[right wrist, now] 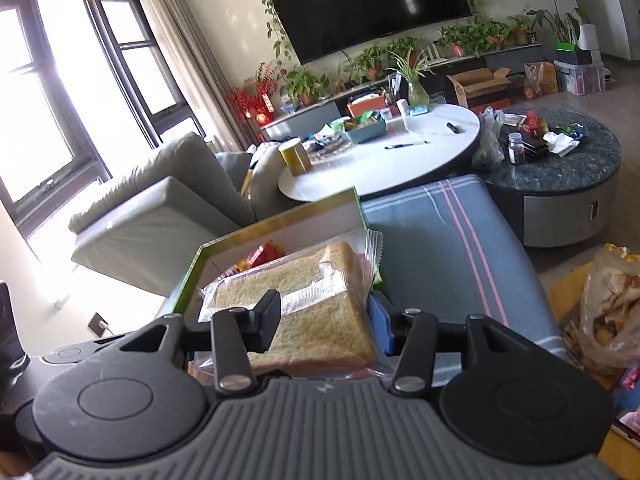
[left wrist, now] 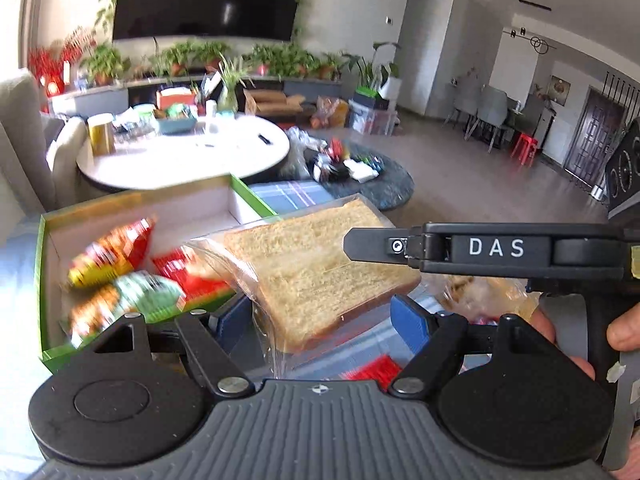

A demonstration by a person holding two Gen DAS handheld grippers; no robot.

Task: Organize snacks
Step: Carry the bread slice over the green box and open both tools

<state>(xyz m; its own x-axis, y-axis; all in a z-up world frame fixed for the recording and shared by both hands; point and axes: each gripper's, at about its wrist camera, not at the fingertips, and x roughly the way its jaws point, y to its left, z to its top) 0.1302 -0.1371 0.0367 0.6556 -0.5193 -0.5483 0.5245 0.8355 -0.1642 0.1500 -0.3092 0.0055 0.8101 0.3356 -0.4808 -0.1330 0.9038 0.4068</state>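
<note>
Right gripper [right wrist: 324, 320] is clamped on the wrapped bread slice [right wrist: 312, 312] — black finger [right wrist: 266, 314] on one side, blue pad [right wrist: 380, 328] on the other, both pressed against the clear wrapper. The left wrist view shows it coming in from the right [left wrist: 376, 246], black finger marked "DAS", lying across the top of the same bread [left wrist: 320, 272].

Left gripper [left wrist: 324, 320] is spread wide; the bread's lower edge sits between its blue pads [left wrist: 412, 322] without either one touching it, as far as I can tell.

The bread hangs tilted over the near right corner of the green-rimmed box [left wrist: 44, 248] — partly above the box, partly above the blue striped cloth [right wrist: 440, 232]. Inside the box, left of the bread: several snack packets [left wrist: 120, 276], red, yellow and green, blurred.

The box rests on the striped cloth. Past it is a white oval table [right wrist: 400, 160] cluttered with a gold canister [right wrist: 296, 156] and a teal tray [right wrist: 364, 128]. Right of that, a dark round table [right wrist: 560, 176] with more clutter. A plastic bag of food [right wrist: 604, 320] sits on the right, well apart from the box. TV [right wrist: 372, 0] and potted plants on the far wall.
</note>
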